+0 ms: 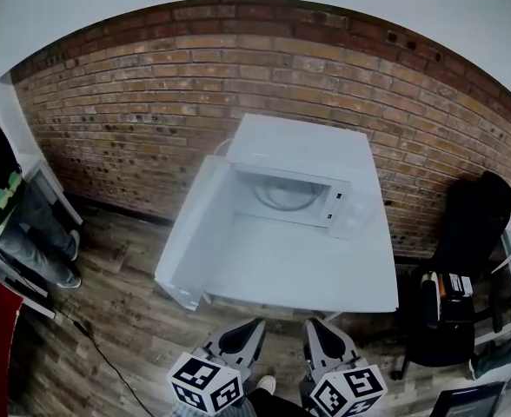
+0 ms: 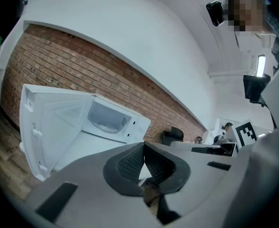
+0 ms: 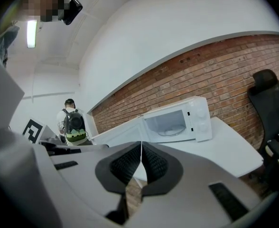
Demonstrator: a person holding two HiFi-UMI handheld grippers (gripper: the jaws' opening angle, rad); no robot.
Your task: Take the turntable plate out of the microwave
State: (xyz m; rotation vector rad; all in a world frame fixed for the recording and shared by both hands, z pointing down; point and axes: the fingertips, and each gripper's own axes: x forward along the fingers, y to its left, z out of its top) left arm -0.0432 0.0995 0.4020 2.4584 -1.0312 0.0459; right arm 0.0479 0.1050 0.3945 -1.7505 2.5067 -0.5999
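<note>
The left grey gripper (image 1: 254, 327) and right grey gripper (image 1: 313, 327) have black ribbed fingers (image 2: 130, 161) and 2 black-and-white marker cubes (image 1: 205, 383).

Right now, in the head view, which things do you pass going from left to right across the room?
Standing person → open microwave door → turntable plate → black chair.

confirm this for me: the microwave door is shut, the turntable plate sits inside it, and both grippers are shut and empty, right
Not quite: the microwave door is open, swung out to the left of the microwave, as the head view shows. The rest holds: the turntable plate sits inside, and the left gripper and right gripper are both shut and empty.
</note>
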